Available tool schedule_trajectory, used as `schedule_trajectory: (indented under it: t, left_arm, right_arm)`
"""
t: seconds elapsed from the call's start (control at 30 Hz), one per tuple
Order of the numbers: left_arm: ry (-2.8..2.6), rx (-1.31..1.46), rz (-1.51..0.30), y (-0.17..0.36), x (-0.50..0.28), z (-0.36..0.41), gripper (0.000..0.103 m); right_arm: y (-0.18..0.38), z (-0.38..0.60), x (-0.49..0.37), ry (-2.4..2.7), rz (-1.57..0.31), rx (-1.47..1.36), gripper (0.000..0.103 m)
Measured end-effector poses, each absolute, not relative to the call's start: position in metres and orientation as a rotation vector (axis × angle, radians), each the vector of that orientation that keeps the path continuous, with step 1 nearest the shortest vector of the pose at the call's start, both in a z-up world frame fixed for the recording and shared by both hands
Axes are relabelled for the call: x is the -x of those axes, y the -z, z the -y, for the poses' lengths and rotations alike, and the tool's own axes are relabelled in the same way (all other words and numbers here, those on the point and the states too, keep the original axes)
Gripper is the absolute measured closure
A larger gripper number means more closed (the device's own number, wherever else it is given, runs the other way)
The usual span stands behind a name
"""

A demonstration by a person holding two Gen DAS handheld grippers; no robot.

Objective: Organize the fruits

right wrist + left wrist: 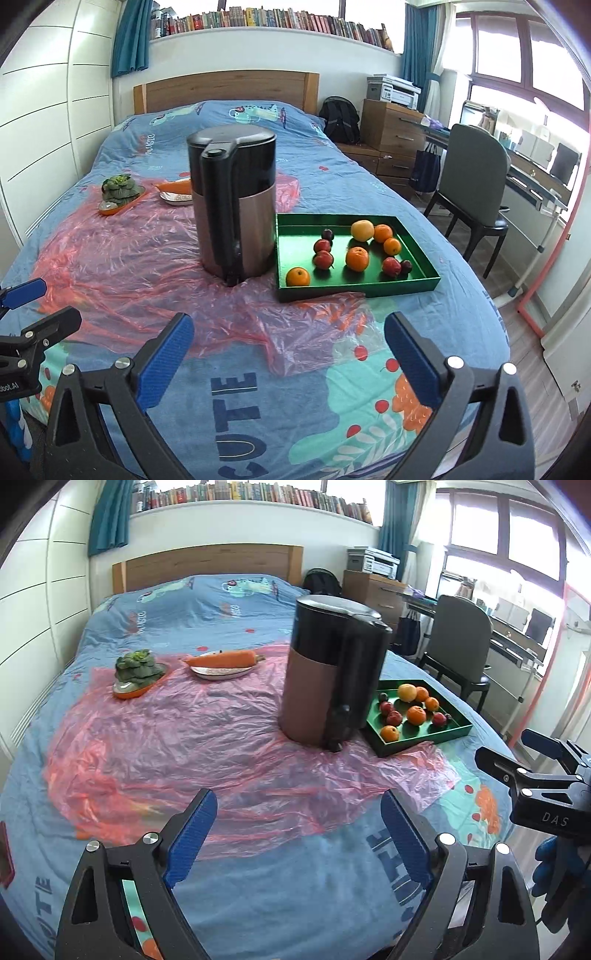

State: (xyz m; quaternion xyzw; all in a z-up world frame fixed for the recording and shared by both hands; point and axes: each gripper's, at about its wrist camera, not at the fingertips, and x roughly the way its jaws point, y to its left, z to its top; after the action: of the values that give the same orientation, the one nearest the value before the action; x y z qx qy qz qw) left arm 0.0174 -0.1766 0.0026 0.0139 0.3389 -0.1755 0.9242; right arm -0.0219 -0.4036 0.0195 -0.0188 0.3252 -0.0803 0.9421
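I have both grippers hanging over the near end of the bed [122, 147], and neither holds anything. My left gripper [295, 834] stands with its ribbed blue pads spread wide above the blue quilt, nothing between them; my right gripper [291, 354] is just as wide apart, its black plastic arms and bright metal bolts framing the printed letters on the cover. A crinkled sheet of pink plastic film [122, 266] lies across the middle of the bed, glossy and heavily creased. On it stands a tall cylindrical appliance [236, 199] with a brushed coppery body, a glossy black top and a black handle down the side facing me. Just beside it, toward the bed's right edge, sits the shallow rectangular green tray [354, 291], its near left corner resting on the film. The fruits [356, 257] lie loose inside it: round oranges with dimpled skin, one paler yellow fruit near the tray's far wall, small shiny red ones and two dark plums. Toward the bed's left edge, an orange dish carries a clump of leafy greens [138, 668], and beside it a long carrot [221, 659] lies across a pale oval plate [221, 672].
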Motion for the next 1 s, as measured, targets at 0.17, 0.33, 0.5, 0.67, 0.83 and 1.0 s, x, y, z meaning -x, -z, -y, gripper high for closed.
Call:
schedule_trajectory:
  t: [0.17, 0.33, 0.5, 0.67, 0.83, 1.0]
  left_arm:
    - [0.260, -0.023, -0.673, -0.008, -0.012, 0.140, 0.014]
    - [0.200, -0.049, -0.664, -0.009, -0.007, 0.119, 0.011]
    - [0.170, -0.081, -0.654, -0.009, -0.002, 0.112, 0.002]
    - [0.165, -0.061, -0.643, -0.010, -0.001, 0.105, 0.002]
    - [0.160, -0.075, -0.620, -0.013, 0.000, 0.106, 0.002]
    - [0.163, -0.094, -0.615, -0.014, 0.000, 0.108, 0.002]
  right_arm:
    - [-0.023, 0.370, 0.022, 0.094, -0.639, 0.101, 0.000]
    - [-0.026, 0.350, 0.018, 0.057, -0.618, 0.111, 0.000]
    - [-0.025, 0.339, 0.013, 0.041, -0.611, 0.114, 0.000]
    - [-0.021, 0.335, 0.006, 0.037, -0.618, 0.105, 0.000]
    - [-0.020, 0.336, 0.002, 0.039, -0.616, 0.084, 0.000]
    - [-0.019, 0.336, -0.003, 0.037, -0.618, 0.078, 0.000]
